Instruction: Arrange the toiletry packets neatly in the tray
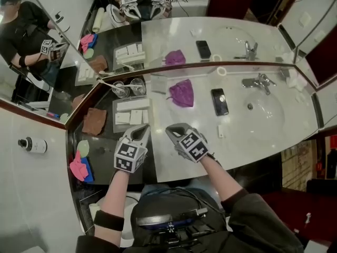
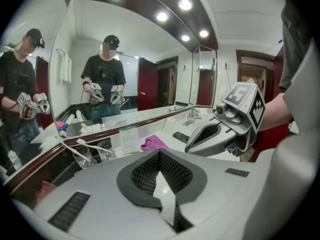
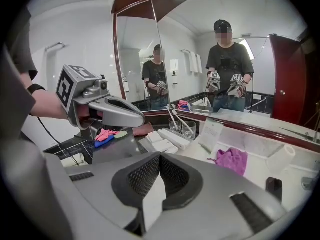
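Note:
A shallow tray (image 1: 114,108) lies on the dark counter section left of centre in the head view. It holds white toiletry packets: a long one (image 1: 132,105) at the back and two small ones (image 1: 129,118) in front. They also show in the right gripper view (image 3: 162,143). My left gripper (image 1: 141,130) hovers just in front of the tray, jaws shut with nothing between them (image 2: 160,156). My right gripper (image 1: 171,131) hangs beside it over the white counter, also shut and empty (image 3: 159,156). Each gripper shows in the other's view: the left (image 3: 141,120), the right (image 2: 192,146).
Two glasses with toothbrushes (image 1: 129,87) stand behind the tray, beside a folded card (image 1: 158,83). A purple cloth (image 1: 182,93) and a black phone (image 1: 219,101) lie on the white counter. A brown cloth (image 1: 95,121) and pink-blue cloths (image 1: 80,167) lie left. Basin (image 1: 266,112) and tap (image 1: 258,81) are at right.

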